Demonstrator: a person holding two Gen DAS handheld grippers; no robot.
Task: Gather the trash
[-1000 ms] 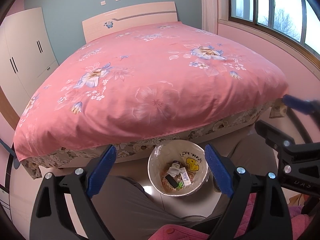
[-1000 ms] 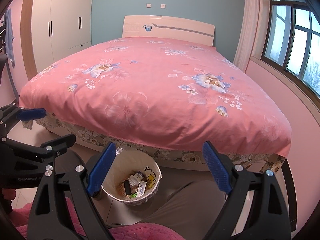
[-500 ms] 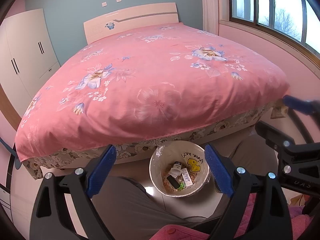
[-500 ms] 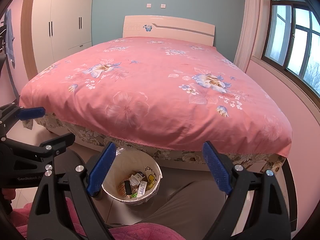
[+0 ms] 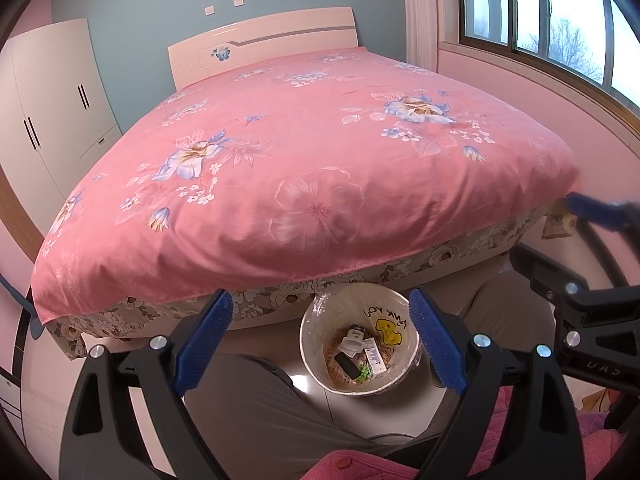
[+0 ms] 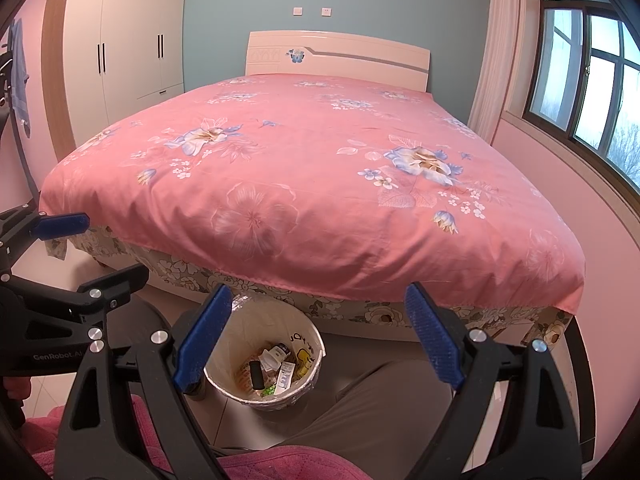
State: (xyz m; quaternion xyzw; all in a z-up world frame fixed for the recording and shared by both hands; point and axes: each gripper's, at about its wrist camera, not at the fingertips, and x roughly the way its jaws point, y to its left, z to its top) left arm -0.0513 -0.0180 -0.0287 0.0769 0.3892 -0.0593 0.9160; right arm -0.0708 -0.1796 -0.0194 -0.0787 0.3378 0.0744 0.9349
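Observation:
A white waste bin (image 5: 394, 312) with a clear liner and a yellow smiley stands on the floor at the foot of the bed. Inside lie several bits of trash: a black stick-shaped item (image 5: 346, 362), a white tube (image 5: 375, 355) and small green scraps. My left gripper (image 5: 320, 300) hovers above the bin, open, with nothing between its blue pads. The right wrist view shows the same bin (image 6: 310, 334) low and left of centre. My right gripper (image 6: 317, 292) is open and empty too. Each gripper shows at the edge of the other's view.
A wide bed with a pink floral duvet (image 6: 312, 184) fills the space beyond the bin. The person's grey-trousered legs (image 5: 256, 408) flank the bin, with a pink garment below. A white wardrobe (image 6: 132, 48) stands far left and a window (image 6: 592, 72) to the right.

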